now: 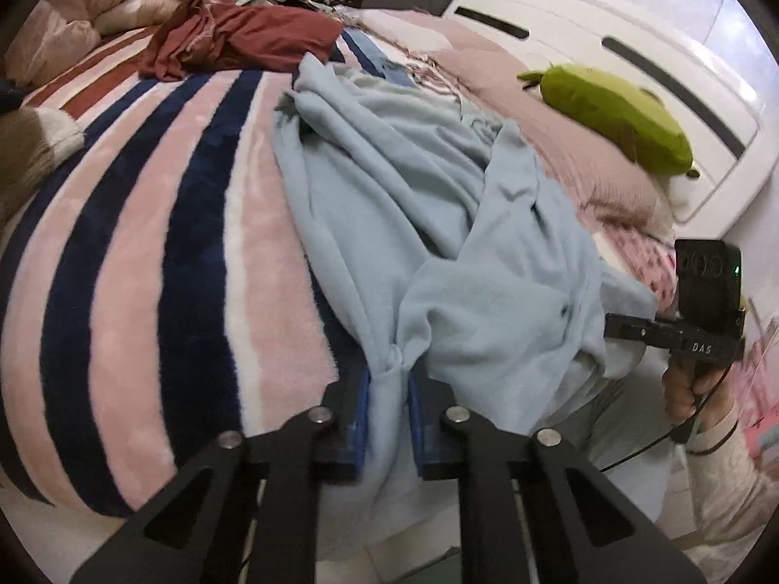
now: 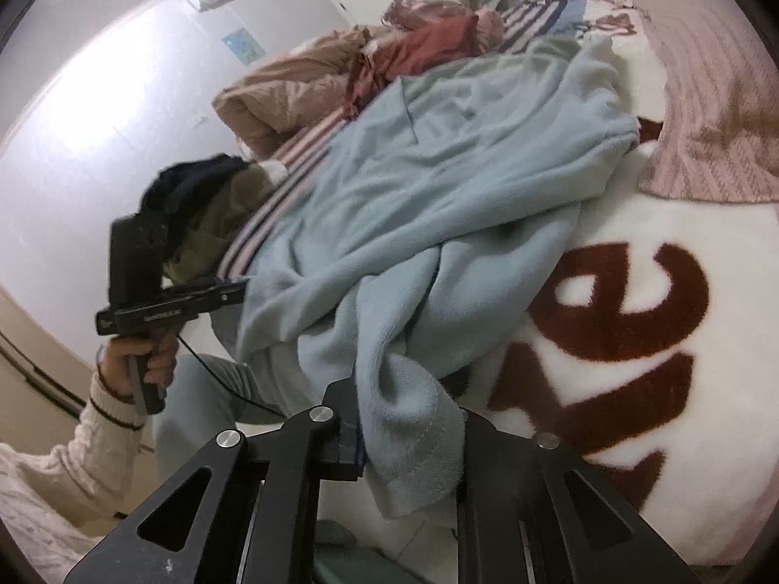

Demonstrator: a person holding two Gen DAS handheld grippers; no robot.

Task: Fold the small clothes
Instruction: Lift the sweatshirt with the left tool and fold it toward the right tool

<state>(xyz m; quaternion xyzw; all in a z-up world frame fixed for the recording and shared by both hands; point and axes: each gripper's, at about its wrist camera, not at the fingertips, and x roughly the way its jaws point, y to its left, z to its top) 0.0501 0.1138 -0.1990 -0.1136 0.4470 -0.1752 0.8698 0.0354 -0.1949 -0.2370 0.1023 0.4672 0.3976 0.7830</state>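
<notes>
A light blue fleece garment (image 1: 414,204) lies crumpled lengthwise on the bed, its near end hanging over the bed's edge. My left gripper (image 1: 388,389) is shut on a bunched edge of that garment, the cloth pinched between its blue pads. In the right wrist view the same garment (image 2: 438,185) spreads across the bed, and my right gripper (image 2: 409,418) is shut on its stitched hem, which folds over and hides the right finger. Each view shows the other gripper in a hand: the right one (image 1: 633,328) at the garment's right edge, the left one (image 2: 229,292) at its left edge.
The bed carries a pink, navy and white striped blanket (image 1: 146,253) and a white one with brown letters (image 2: 633,301). A maroon garment (image 1: 243,39) and a beige pile lie at the far end. A green plush toy (image 1: 618,117) rests by a pink knitted cover (image 2: 720,97).
</notes>
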